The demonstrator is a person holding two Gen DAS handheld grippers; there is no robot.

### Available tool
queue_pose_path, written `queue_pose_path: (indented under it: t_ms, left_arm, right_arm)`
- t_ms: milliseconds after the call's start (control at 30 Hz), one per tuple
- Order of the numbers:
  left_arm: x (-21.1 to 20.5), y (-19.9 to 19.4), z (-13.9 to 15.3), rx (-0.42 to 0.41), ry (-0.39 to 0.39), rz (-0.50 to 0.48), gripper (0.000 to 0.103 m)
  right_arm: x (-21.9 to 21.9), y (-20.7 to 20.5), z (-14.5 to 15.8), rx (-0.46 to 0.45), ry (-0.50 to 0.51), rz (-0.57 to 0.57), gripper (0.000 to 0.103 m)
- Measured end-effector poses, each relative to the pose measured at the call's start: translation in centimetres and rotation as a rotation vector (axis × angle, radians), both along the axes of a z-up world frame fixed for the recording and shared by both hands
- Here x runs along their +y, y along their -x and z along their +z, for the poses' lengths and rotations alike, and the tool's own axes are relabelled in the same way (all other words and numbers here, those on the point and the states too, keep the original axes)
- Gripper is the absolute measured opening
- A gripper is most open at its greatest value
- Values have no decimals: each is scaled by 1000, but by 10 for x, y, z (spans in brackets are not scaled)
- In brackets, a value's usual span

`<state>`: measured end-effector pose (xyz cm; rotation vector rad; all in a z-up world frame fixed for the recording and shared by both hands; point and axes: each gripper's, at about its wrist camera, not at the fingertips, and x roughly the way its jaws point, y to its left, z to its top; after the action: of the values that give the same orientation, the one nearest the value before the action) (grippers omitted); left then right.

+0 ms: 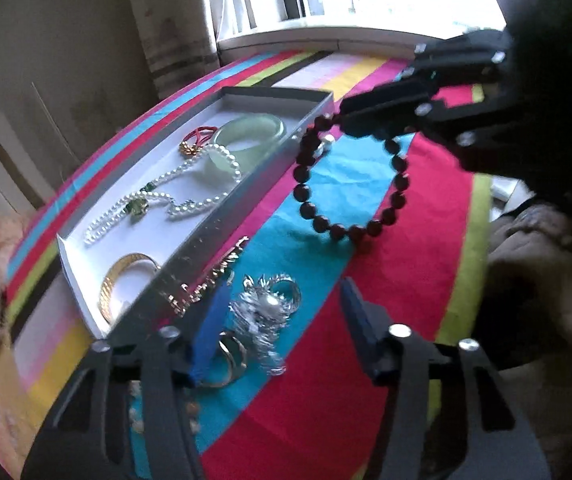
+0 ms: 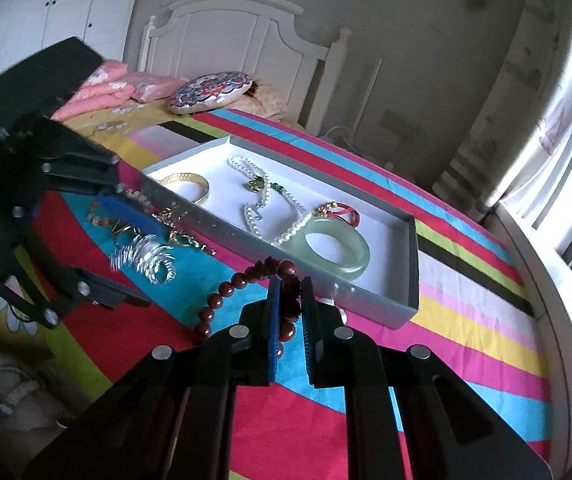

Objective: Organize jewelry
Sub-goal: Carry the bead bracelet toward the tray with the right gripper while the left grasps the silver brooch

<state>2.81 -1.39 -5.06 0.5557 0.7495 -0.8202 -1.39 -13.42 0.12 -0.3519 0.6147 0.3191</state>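
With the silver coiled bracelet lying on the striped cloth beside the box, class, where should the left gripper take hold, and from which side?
Grip the silver coiled bracelet across its upper coils, coming from above. It lies flat on the cloth with gold pieces crowding one side, so only the top is free.

One box [image 2: 370, 304], two bangles, one pearl necklace [image 2: 260, 216], one bead bracelet [image 1: 350, 184]

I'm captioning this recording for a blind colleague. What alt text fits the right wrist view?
The right gripper pinches a dark red bead bracelet above a striped cloth, just short of a white tray. The tray holds a jade bangle, pearl necklace and gold bangle. At left, the left gripper hovers over loose jewelry.
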Motion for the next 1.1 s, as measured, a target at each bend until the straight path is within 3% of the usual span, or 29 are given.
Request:
queue_pose_path:
  t_ms: [67, 167, 233, 300, 433, 533, 600, 733, 867, 1100]
  left_arm:
    - [4, 1, 3, 45, 39, -12, 36]
    - [4, 2, 0, 27, 18, 14, 37]
    - [-1, 1, -2, 29, 7, 19, 46]
    - [-4, 2, -2, 30, 15, 14, 67]
    - [-17, 5, -11, -20, -44, 97, 71]
    - [-18, 7, -11, 10, -3, 167, 55]
    - [-17, 12, -12, 34, 39, 182, 31]
    - [-13, 15, -15, 35, 87, 219, 31]
    - [-12, 16, -14, 26, 84, 224, 31]
    - [-9, 21, 7, -20, 120, 233, 31]
  right_arm:
    - [-1, 0, -1, 5, -8, 0, 12]
    - [-1, 1, -1, 6, -15, 5, 12]
    - [-2, 2, 0, 4, -16, 3, 12]
    - [-3, 2, 0, 4, -17, -2, 12]
    - [-4, 2, -1, 10, -22, -8, 12]
    - [-3, 3, 0, 7, -23, -6, 12]
    - [-3, 4, 1, 3, -26, -6, 12]
    - [-6, 6, 5, -16, -40, -10, 12]
    - [-10, 7, 11, -36, -59, -19, 12]
    - [-13, 6, 18, -56, -69, -34, 12]
